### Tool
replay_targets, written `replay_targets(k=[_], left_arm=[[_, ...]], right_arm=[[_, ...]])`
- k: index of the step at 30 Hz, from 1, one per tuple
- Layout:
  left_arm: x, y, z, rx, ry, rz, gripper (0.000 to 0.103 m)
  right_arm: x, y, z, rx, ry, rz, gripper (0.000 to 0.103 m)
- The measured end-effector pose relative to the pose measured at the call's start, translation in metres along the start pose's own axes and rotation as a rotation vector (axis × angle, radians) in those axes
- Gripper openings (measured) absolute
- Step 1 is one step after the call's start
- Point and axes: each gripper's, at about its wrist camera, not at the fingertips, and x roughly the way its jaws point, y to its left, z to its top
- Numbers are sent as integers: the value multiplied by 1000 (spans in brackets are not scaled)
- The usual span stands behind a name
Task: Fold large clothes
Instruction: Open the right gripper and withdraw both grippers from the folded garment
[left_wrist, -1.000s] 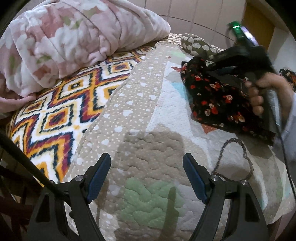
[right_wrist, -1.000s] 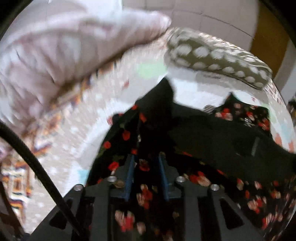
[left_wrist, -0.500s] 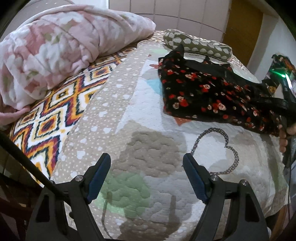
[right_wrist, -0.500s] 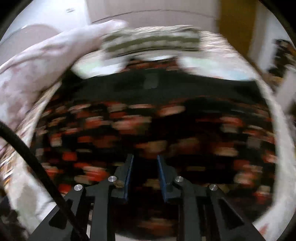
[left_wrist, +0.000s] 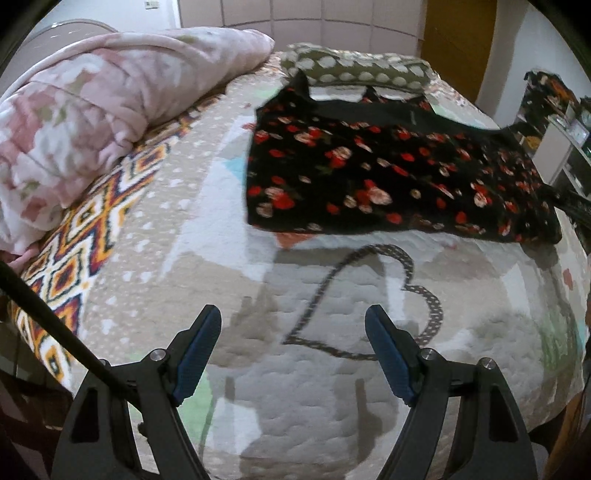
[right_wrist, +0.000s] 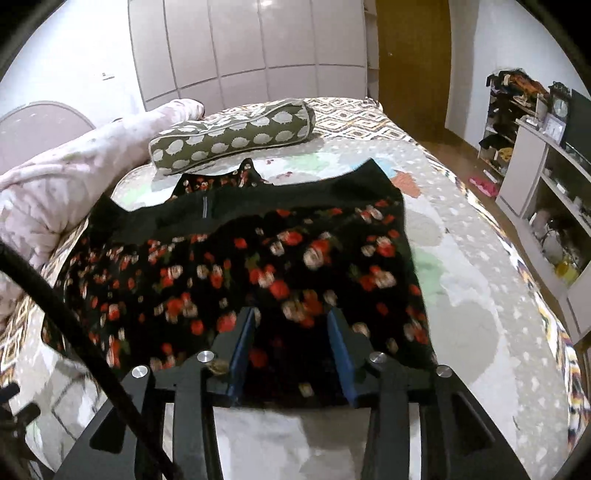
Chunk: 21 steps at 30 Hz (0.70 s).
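The dress (right_wrist: 258, 266) lies spread flat on the bed (right_wrist: 461, 280), just in front of the pillow (right_wrist: 232, 136). My right claw (right_wrist: 291, 343) is opening, its hem between the jaws, pads off it. My left claw (left_wrist: 293, 354) hangs wide open and empty over the quilt (left_wrist: 332, 387), near a pink blanket (left_wrist: 92, 122)

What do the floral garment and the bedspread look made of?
Floral garment: thin, matte woven or knit cloth, likely; it drapes limp and flat, black with a red flower print. Bedspread: quilted cotton-like fabric, matte; puffy stitched pattern.
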Motion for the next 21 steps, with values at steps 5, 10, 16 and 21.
replay_targets(k=[5, 10, 16, 21], left_arm=[[14, -28, -3, 46, 18, 7, 79], [34, -46, -11, 85, 51, 25, 79], [42, -52, -14, 98, 49, 51, 82], [44, -48, -14, 83, 50, 53, 87]], right_arm=[[-15, -26, -28, 51, -17, -14, 50], [-27, -56, -43, 96, -29, -36, 52], [-33, -77, -52, 146, -37, -40, 55], [-35, -84, -56, 179, -40, -36, 55]])
